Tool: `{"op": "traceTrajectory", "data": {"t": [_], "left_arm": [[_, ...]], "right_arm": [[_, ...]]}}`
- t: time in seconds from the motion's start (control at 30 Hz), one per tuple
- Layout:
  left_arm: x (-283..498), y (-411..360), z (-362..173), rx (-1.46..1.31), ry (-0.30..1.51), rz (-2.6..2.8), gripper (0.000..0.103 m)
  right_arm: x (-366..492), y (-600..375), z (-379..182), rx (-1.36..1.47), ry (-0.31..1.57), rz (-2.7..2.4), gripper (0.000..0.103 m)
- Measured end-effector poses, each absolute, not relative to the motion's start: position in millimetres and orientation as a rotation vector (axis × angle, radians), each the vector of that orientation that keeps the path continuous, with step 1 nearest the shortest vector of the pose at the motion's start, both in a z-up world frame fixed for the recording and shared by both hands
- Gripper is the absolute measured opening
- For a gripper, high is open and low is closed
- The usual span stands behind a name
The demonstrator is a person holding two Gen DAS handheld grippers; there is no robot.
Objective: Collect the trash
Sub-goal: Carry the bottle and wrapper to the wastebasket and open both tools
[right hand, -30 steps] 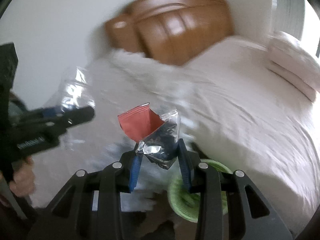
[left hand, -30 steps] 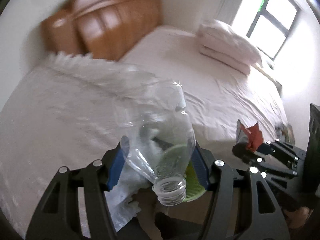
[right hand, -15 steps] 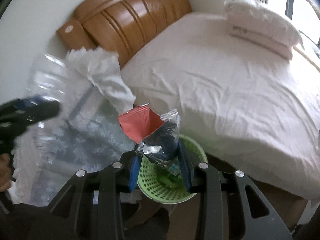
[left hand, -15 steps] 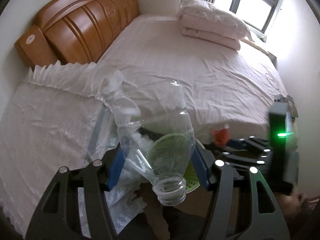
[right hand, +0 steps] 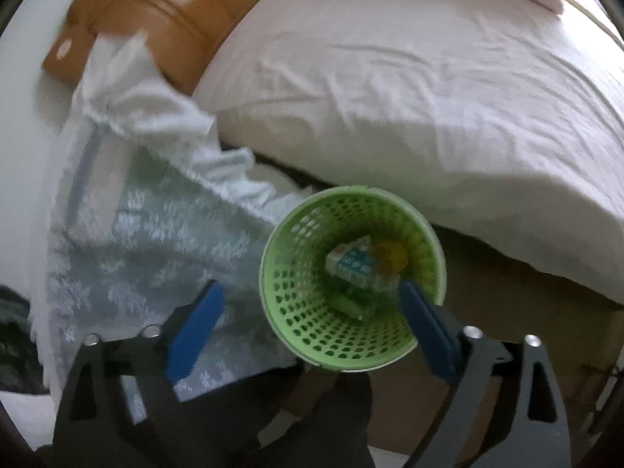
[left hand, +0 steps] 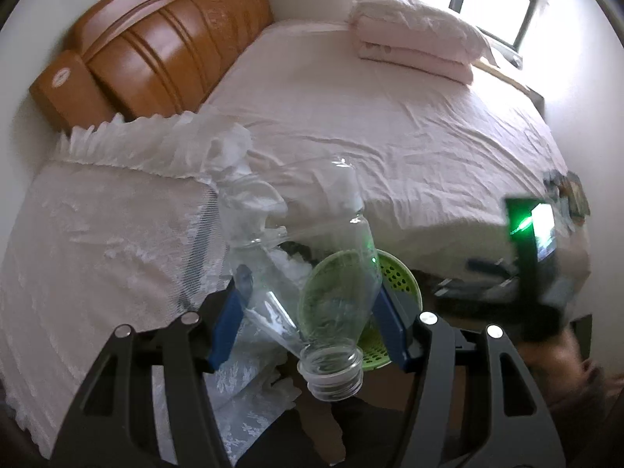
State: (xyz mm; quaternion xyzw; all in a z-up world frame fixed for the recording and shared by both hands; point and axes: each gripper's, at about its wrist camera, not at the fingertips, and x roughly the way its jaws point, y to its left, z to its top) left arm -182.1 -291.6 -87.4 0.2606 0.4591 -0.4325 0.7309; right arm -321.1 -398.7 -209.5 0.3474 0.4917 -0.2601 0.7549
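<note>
Hovering over green basket (right hand: 353, 280), right gripper (right hand: 312, 321) opening, nothing between its pads; carton (right hand: 351, 263) and other scraps already inside. Still to drop: clear bottle (left hand: 312, 284), pinched neck-down in left gripper (left hand: 312, 325), basket (left hand: 401, 277) at two o'clock behind it.

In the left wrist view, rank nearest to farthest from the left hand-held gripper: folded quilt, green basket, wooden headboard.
1. Green basket, just beyond the left hand-held gripper, lower centre.
2. Wooden headboard, upper left.
3. Folded quilt, far end of the bed, by the window.
</note>
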Motion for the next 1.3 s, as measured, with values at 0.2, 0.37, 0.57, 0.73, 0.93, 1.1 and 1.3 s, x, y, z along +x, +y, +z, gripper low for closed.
{"op": "traceTrajectory", "data": {"t": [0.2, 0.37, 0.57, 0.73, 0.93, 1.1, 1.3], "left_arm": [[-200, -320, -128, 0.682, 1.084, -1.096, 0.059], [-225, -346, -170, 0.791, 1.11, -1.183, 0.059], [-231, -368, -230, 0.856, 1.241, -1.221, 0.066], [-233, -375, -273, 0.903, 1.308, -1.187, 0.086], [-235, -372, -279, 0.885, 1.354, -1.152, 0.088], [-238, -367, -260, 0.857, 1.316, -1.143, 0.093], [-241, -356, -229, 0.832, 1.263, -1.14, 0.094]], "right_arm": [[-370, -415, -166, 0.778, 0.97, -0.678, 0.099], [-408, -419, -145, 0.805, 0.909, -0.756, 0.1], [-438, -424, -144, 0.842, 0.961, -0.806, 0.1], [-454, -421, -155, 0.873, 1.008, -0.833, 0.1], [-457, -413, -169, 0.881, 1.021, -0.84, 0.1], [-457, -414, -171, 0.884, 1.022, -0.842, 0.1], [-456, -411, -175, 0.863, 1.04, -0.854, 0.1]]}}
